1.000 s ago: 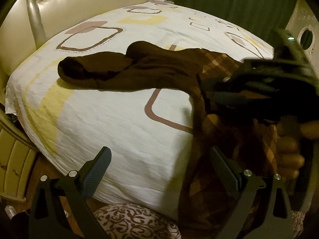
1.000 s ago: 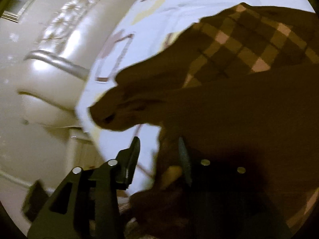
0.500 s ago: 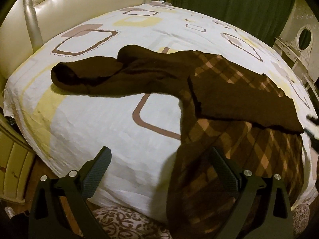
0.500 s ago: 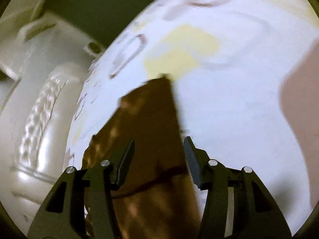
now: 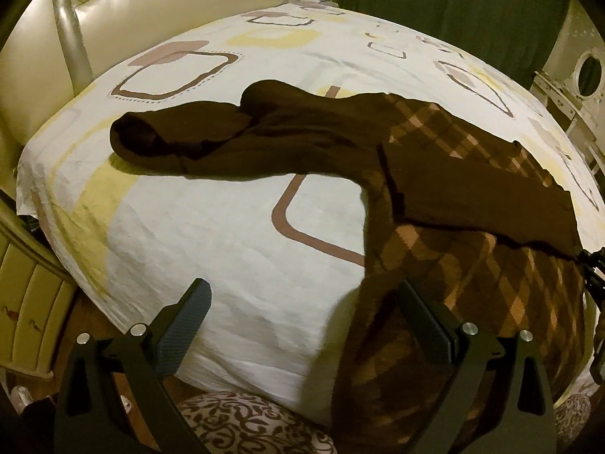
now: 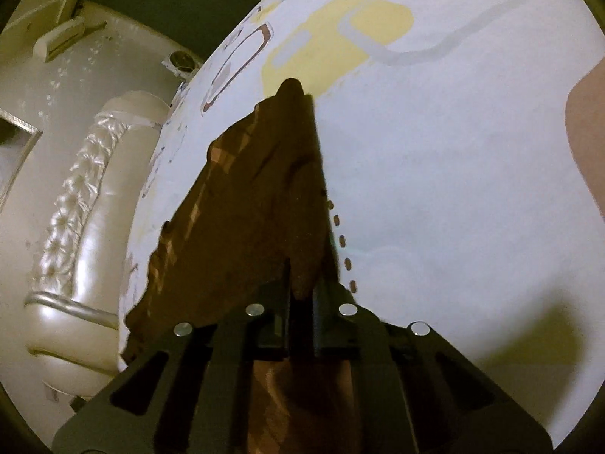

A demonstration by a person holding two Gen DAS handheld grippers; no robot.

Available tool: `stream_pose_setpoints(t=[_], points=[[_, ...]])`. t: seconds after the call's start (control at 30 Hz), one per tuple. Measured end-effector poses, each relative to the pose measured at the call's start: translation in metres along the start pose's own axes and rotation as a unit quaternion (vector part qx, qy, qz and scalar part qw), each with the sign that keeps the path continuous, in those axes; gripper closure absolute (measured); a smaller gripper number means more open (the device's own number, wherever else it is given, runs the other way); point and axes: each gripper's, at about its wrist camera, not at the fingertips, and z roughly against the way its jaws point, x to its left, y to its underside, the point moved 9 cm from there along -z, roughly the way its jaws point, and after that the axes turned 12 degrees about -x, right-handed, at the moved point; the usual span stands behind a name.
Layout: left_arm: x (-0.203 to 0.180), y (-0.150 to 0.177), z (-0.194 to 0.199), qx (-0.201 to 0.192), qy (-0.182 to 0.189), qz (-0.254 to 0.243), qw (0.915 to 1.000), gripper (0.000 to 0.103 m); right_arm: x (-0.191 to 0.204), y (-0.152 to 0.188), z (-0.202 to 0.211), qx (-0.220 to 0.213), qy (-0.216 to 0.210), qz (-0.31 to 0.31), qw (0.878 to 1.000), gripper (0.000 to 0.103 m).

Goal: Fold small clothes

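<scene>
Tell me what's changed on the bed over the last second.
The right gripper left the garment's middle, swung to its far right edge and shut on it. The left gripper stayed open over the bed's near edge; the sleeve lies as before.

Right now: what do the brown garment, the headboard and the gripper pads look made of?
Brown garment: soft knit or woven cloth, matte, part plain, part plaid; it drapes and creases. Exact fibre unclear.
Headboard: leather or a leather look, glossy cream; padded, with strong highlights.
Pads on the left gripper: hard dark plastic or rubber, matte, with a fine grid texture.
</scene>
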Motion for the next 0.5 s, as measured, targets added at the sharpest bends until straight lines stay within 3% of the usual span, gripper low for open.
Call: stream_pose_setpoints(t=[0.13,0.37,0.5], points=[[0.007,0.000,-0.002,0.001,-0.001,0.008,1.0000,0.005,-0.004,0.000,-0.001,0.001,-0.008,-0.016,1.000,0.095],[0.021,-0.005,-0.001,-0.005,0.004,0.026,0.9996,0.005,0.001,-0.008,0.020,-0.022,-0.028,-0.033,0.999,0.079],[0.043,-0.015,-0.001,-0.015,0.021,0.071,0.9972,0.005,0.017,-0.018,0.035,-0.044,-0.022,-0.005,0.999,0.077]])
